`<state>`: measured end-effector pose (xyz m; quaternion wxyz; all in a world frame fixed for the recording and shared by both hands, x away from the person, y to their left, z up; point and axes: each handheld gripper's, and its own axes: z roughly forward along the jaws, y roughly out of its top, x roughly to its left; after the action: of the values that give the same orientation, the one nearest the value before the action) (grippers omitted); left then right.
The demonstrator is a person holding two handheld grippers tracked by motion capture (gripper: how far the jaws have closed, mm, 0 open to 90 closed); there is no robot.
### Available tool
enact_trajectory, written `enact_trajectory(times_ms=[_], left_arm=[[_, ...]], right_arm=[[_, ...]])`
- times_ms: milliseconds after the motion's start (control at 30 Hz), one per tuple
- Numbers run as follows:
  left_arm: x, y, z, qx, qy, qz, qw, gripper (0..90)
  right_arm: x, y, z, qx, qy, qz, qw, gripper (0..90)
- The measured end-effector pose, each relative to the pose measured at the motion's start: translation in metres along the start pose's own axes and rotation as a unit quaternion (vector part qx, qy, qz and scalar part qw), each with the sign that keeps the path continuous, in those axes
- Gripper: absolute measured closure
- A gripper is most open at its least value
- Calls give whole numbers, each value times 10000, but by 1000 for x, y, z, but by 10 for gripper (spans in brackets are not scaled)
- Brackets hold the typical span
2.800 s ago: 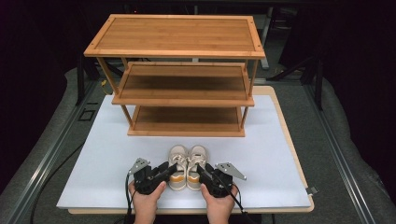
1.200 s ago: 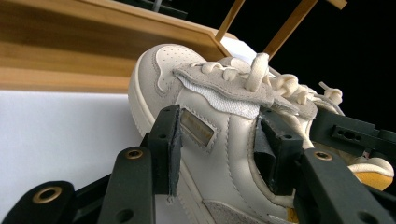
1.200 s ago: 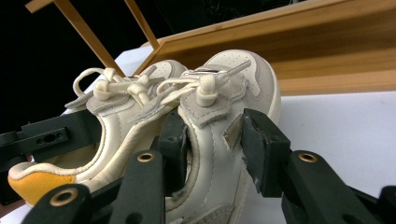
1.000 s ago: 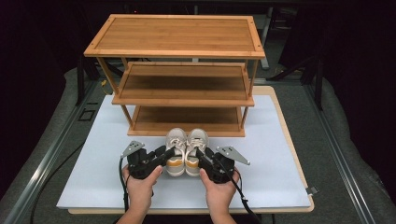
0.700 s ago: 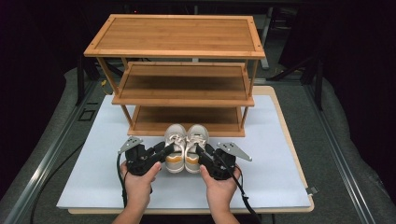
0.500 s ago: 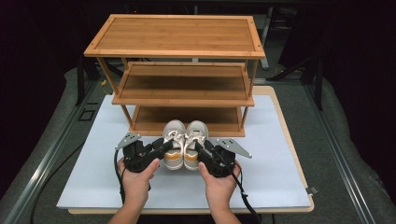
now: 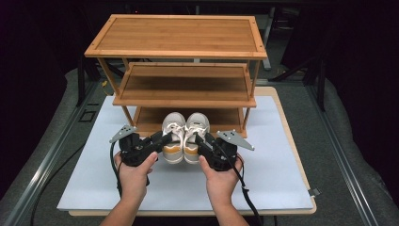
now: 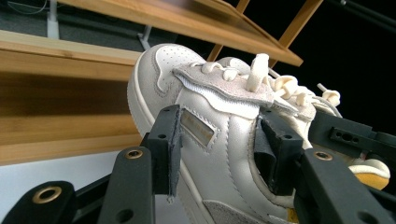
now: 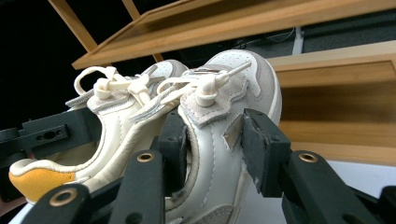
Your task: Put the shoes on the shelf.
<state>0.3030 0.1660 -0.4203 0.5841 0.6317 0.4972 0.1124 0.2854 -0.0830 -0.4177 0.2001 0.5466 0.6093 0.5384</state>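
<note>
Two small white shoes with orange heels hang side by side above the white mat, toes toward the wooden rack (image 7: 183,92). My left gripper (image 7: 162,140) is shut on the left shoe (image 7: 172,134), one jaw on its outer side and one inside the opening, as the left gripper view shows (image 8: 219,154). My right gripper (image 7: 201,142) is shut the same way on the right shoe (image 7: 195,134), whose side wall (image 9: 210,140) sits between the jaws. Both shoes are lifted just in front of the rack's bottom shelf (image 7: 150,117).
The three-tier wooden rack stands at the back of the white mat (image 7: 277,155), its top (image 7: 176,35) and middle shelf (image 7: 183,84) bare. The mat lies on a wooden board, with grey padding (image 7: 348,155) and a metal rail (image 7: 56,141) to either side.
Both grippers have carried the pair of shoes forward and up from the mat's front toward the rack's bottom shelf. The grips have not changed.
</note>
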Motion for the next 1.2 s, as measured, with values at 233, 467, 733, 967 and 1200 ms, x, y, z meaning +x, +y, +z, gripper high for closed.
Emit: enact_trajectory(times_ms=[233,467,733,967,1200], left_arm=[[-2,12,-2,-52,1,65,10000,549],[-4,18,-2,-109,-20,66,9999,550],[-5,23,-3,-117,-20,73,9999,550],[-5,30,-3,-134,-39,70,9999,549],[-3,38,2,-88,-93,-51,9999,550]], right_arm=[[4,12,1,-133,71,-28,9999,615],[6,19,0,-129,29,-76,9999,615],[6,25,0,-143,114,-71,9998,615],[9,31,0,-156,59,-100,9998,614],[8,41,4,-134,90,-86,9998,614]])
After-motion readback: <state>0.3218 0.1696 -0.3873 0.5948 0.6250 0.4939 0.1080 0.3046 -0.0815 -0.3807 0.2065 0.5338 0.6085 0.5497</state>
